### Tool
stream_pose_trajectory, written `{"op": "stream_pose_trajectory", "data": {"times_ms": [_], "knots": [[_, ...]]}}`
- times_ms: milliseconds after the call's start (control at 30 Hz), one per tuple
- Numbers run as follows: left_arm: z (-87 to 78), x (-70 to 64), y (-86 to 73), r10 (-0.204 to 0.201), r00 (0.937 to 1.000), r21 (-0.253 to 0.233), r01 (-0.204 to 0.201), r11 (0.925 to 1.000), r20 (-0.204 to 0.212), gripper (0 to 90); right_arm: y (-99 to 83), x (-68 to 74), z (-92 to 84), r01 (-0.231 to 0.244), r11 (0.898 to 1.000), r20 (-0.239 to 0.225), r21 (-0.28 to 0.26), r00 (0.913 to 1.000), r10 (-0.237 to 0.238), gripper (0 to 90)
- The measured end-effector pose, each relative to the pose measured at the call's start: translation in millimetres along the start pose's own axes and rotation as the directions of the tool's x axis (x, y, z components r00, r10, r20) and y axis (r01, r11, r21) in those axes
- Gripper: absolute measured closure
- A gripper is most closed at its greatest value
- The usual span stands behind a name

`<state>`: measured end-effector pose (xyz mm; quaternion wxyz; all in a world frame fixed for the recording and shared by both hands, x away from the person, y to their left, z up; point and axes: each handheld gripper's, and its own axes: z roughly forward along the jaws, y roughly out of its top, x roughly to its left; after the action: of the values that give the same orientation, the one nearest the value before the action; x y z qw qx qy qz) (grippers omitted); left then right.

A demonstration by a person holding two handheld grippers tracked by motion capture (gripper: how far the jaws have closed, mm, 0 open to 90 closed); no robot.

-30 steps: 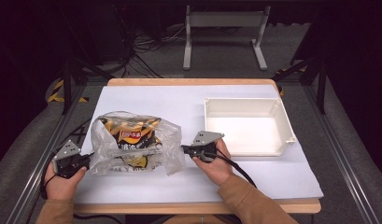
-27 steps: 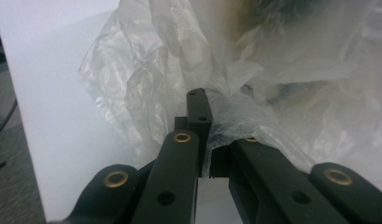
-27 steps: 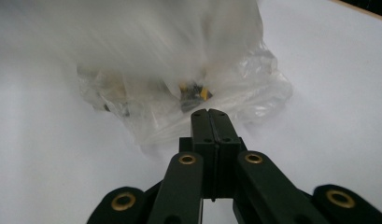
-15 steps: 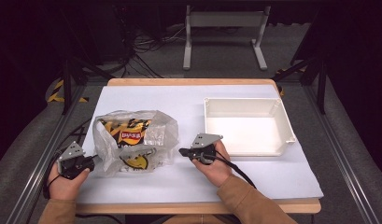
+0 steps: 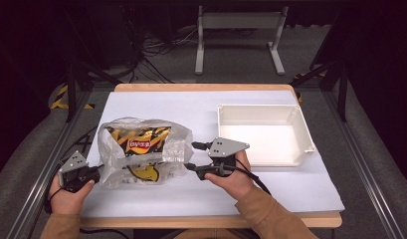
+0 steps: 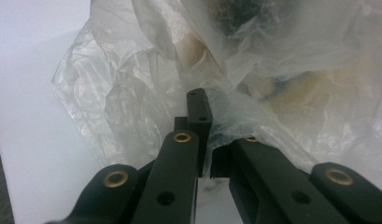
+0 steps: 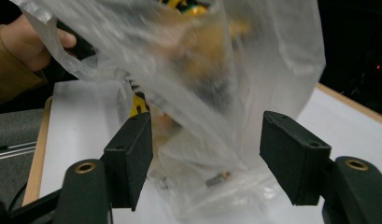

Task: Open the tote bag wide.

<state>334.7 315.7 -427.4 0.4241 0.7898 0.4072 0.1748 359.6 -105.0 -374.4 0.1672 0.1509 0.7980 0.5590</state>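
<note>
Since a second ago the right gripper [image 5: 190,156] has let go of the clear plastic bag [image 5: 141,149]: its fingers [image 7: 131,158] have just been opening and now stand spread, the bag's loose edge hanging between them without either pad pressing on it. The bag has slumped a little toward the left gripper [image 5: 97,171], whose fingers [image 6: 198,116] are pressed together, pinching a fold of the film at the bag's other end. Inside the bag shows a yellow and black chip packet [image 5: 139,141].

Beyond the right fingers, away from the bag, an open white tray [image 5: 295,149] stands on the white surface [image 5: 290,189], well apart from them; nothing stands between.

The bag lies between the two pairs of fingers.
</note>
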Motion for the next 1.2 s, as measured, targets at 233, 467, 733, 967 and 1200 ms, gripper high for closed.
{"op": "stream_pose_trajectory", "data": {"times_ms": [233, 467, 733, 967, 1200], "knots": [[-2.0, -1.4, 0.8, 0.005, 1.0000, -0.011, -0.005, 0.9999, 0.001, 89.6, 11.1, 1.9, 3.4, 0.019, 0.999, -0.004, -0.045, 0.9998, -0.020, 67.9], [-1.3, -0.2, 0.4, 0.003, 1.0000, -0.017, -0.003, 0.9999, 0.003, 89.6, 9.7, -2.8, 8.4, 0.030, 1.000, 0.024, -0.009, 0.9993, -0.029, 90.0], [6.6, 3.6, -2.6, -0.011, 0.9999, 0.028, 0.010, 0.9996, 0.012, 89.6, -17.7, -13.3, 27.3, -0.042, 0.994, 0.046, 0.104, 0.9982, 0.037, 90.0], [10.9, 5.5, -4.0, -0.017, 0.9998, 0.054, 0.017, 0.9984, 0.012, 89.6, -33.0, -15.1, 40.0, -0.071, 0.984, 0.050, 0.162, 0.9967, 0.063, 90.0], [15.4, 9.1, -6.8, -0.035, 0.9993, 0.076, 0.034, 0.9965, 0.008, 89.5, -43.0, -14.4, 51.7, -0.090, 0.972, 0.053, 0.215, 0.9953, 0.081, 90.0]]}}
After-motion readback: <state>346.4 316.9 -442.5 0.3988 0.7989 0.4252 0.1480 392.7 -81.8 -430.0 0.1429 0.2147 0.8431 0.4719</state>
